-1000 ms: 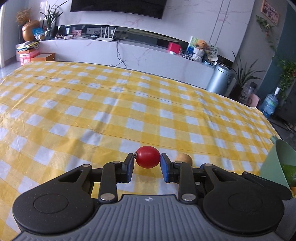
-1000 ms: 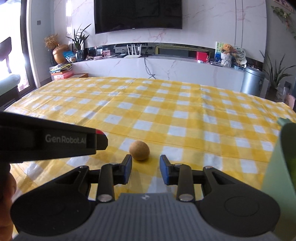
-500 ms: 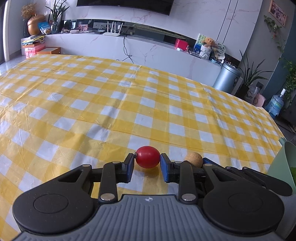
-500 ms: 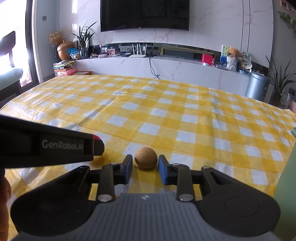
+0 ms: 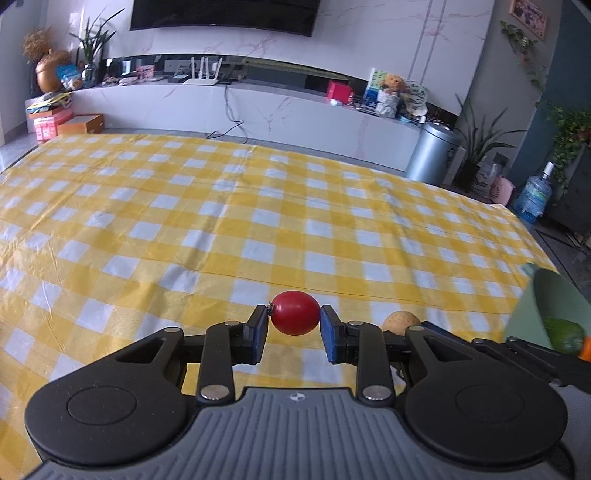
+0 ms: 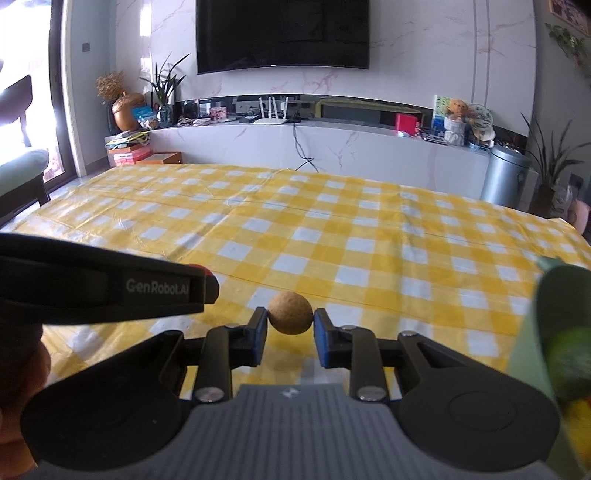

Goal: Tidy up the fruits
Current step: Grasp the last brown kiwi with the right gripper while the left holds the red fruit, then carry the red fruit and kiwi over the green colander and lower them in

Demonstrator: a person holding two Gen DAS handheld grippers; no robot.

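Under me spreads a yellow-and-white checked tablecloth (image 5: 207,221). Beyond it, at twelve o'clock, I see a dark television (image 6: 282,35) on the marble wall, with a white router (image 6: 271,119) on the long ledge below. At ten o'clock stand a bronze gourd vase (image 6: 127,110) and stacked boxes (image 5: 55,122). At two o'clock sit a silver bin (image 5: 432,153), a teddy bear (image 5: 391,83) and a water jug (image 5: 533,199).
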